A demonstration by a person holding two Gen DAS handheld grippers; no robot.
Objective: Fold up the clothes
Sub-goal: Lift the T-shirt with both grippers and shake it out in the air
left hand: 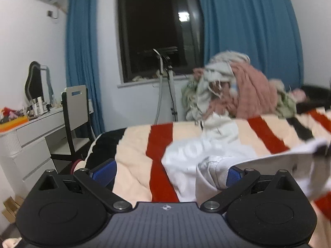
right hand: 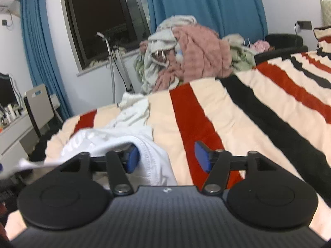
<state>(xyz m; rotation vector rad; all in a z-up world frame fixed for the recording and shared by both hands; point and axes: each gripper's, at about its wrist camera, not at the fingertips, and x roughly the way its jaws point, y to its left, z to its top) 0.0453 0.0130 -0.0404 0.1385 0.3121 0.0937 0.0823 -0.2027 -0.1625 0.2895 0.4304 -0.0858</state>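
A white garment [left hand: 192,155] with pale lettering lies crumpled on the striped bed; it also shows in the right wrist view [right hand: 132,122]. My left gripper [left hand: 167,172] is open, its jaws wide apart; a stitched hem of the garment drapes against the right blue pad [left hand: 232,175]. My right gripper [right hand: 165,158] is open; the garment's hem lies between the jaws, against the left blue pad [right hand: 132,159]. Neither gripper clamps the cloth.
The bed has a cream, red and black striped blanket [right hand: 238,111]. A pile of pink, grey and green clothes [right hand: 192,53] sits at the far edge, also in the left wrist view [left hand: 233,88]. A white desk [left hand: 31,136], chair [left hand: 75,111] and stand [left hand: 165,86] are left.
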